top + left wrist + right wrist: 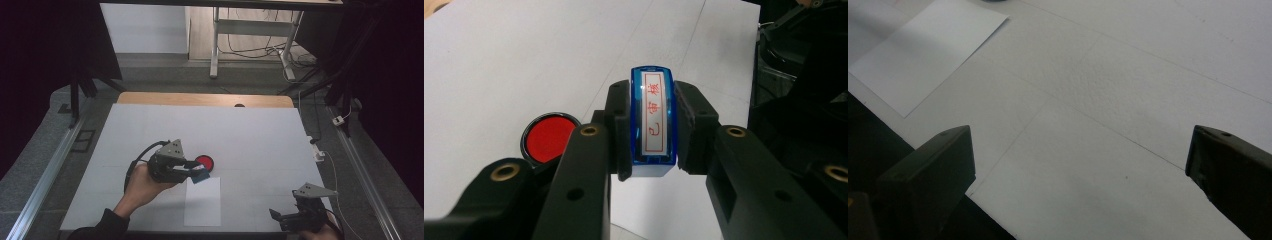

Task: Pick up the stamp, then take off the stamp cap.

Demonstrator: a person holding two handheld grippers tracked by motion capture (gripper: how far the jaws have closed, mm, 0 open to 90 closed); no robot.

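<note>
Clamped from both sides, the blue stamp (pixel 652 122) sits between the jaws of the left gripper (pixel 651 130), whose black pads press flat against its two long faces. In the left gripper view the stamp's printing face is turned toward the camera: a white strip framed in red, with red characters running down it, set in a glossy blue body. The stamp is held clear of the table (pixel 499 60), and its far end points away from the camera.

Taking the red ink pad (pixel 204 162) as the landmark: in the high view the left gripper (pixel 196 171) and the stamp (pixel 201 174) are just beside the pad, on its near side, toward the person. The round pad, red inside a black rim, lies uncovered on the white table (pixel 250 135). In the left gripper view the pad (pixel 548 136) appears beside the gripper's left-hand jaw, partly hidden behind it.

A white sheet of paper (pixel 202 201) lies flat on the table nearer the person than the pad, its far edge close beneath the held stamp.

Well apart from the pad, off toward the near right corner of the table, the right gripper (pixel 287 219) is held low in the person's right hand. Its jaws stand wide apart with nothing between them, and in the right gripper view bare table shows in the gap (pixel 1080 150), with a corner of the paper (pixel 923 55) farther off.
</note>
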